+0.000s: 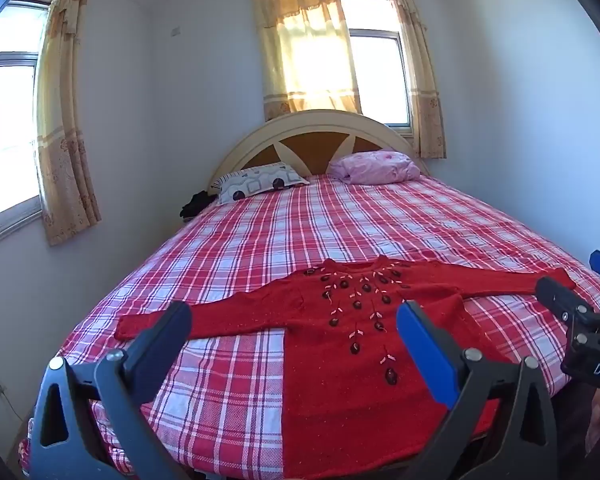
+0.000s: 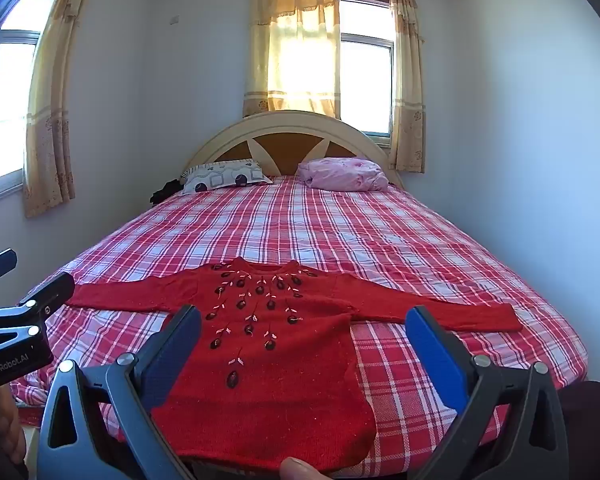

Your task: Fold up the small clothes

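A small red knitted sweater [image 1: 352, 344] with dark beads and pale stitched leaves lies flat, front up, near the foot of the bed, both sleeves spread sideways. The same sweater [image 2: 268, 360] fills the lower middle of the right wrist view. My left gripper [image 1: 294, 322] hovers above its left half, jaws wide open and empty. My right gripper [image 2: 303, 326] hangs over its lower body, also wide open with nothing between the fingers. The right gripper [image 1: 572, 304] shows at the right edge of the left wrist view. The left gripper [image 2: 24, 300] shows at the left edge of the right wrist view.
The bed [image 1: 340, 224] has a red and white plaid sheet. A patterned pillow [image 1: 260, 186] and a pink pillow [image 1: 374, 167] lie by the headboard [image 1: 316, 136]. Dark cloth [image 1: 196, 204] sits at the bed's far left corner. A fingertip [image 2: 300, 470] shows at the bottom.
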The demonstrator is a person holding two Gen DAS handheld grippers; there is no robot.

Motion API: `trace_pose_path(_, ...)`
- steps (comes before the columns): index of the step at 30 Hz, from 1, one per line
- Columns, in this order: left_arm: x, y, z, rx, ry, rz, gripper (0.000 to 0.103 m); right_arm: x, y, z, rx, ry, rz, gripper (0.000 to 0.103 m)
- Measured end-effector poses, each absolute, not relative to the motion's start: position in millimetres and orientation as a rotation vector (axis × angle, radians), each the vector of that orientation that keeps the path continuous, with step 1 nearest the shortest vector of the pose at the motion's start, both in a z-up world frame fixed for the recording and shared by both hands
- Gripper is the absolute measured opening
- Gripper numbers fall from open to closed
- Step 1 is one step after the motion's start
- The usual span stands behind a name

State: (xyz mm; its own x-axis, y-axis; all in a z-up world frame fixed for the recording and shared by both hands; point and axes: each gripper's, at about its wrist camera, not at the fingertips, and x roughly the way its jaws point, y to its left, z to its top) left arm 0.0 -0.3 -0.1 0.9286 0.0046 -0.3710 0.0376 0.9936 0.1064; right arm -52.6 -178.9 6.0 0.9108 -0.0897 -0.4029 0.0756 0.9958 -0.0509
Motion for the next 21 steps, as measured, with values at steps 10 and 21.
trace_pose_path(10,8,-4,-4,0.114,0.389,-0.011,0.103,-52,-180,6,-0.028,0.415,-0.085,0.102)
trace_pose_path(21,0,-1,-3,0.117,0.362,-0.005,0.103,-54,-180,8,-0.027,0.416,-0.086,0.102)
